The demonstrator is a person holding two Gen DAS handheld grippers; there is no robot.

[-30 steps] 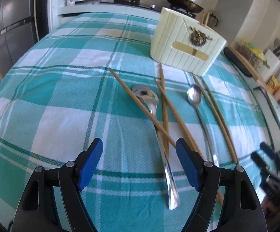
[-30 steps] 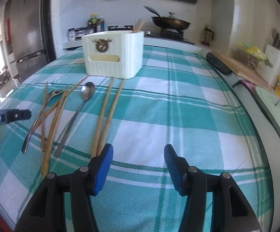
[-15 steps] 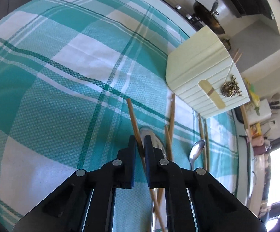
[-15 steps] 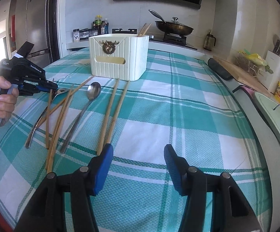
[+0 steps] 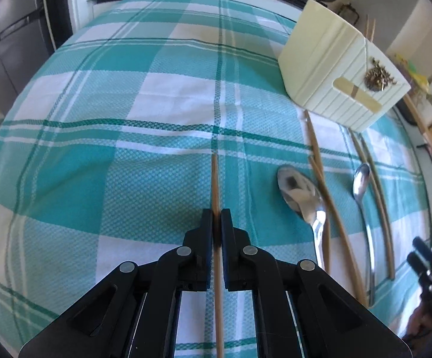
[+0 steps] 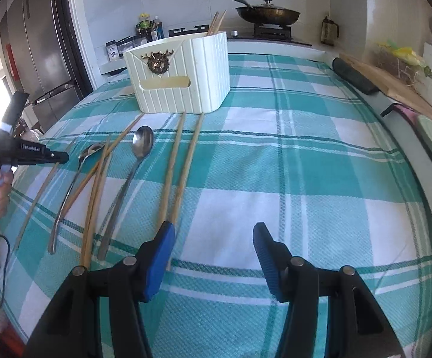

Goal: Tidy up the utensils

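A single wooden chopstick (image 5: 215, 185) is clamped between the closed fingers of the left gripper (image 5: 217, 223), running straight along the gripper's axis, its forward end out over the teal-and-white checked tablecloth (image 5: 126, 149); the right wrist view shows its long tail end slanting down to the cloth. To the right of it, in the left wrist view, lie the remaining utensils: a large spoon (image 5: 301, 192) with two crossed chopsticks (image 5: 320, 176) along its right side, then a smaller spoon (image 5: 360, 179) beside a further pair of chopsticks (image 5: 377, 185). All rest flat on the cloth, pointing roughly toward the cream ribbed utensil holder (image 5: 335, 86), which stands upright just beyond their tips and bears a brass emblem (image 5: 378, 74). Two chopsticks (image 6: 217, 22) already stand in the holder, visible above its rim in the right wrist view.

The right gripper (image 6: 213, 256) hovers near the table's edge with its blue-padded fingers (image 6: 160, 259) spread wide apart, grasping nothing; the near ends of the rightmost chopstick pair lie just by its left finger. On the counter behind, a lidded pan (image 6: 268, 13) sits on a stove.
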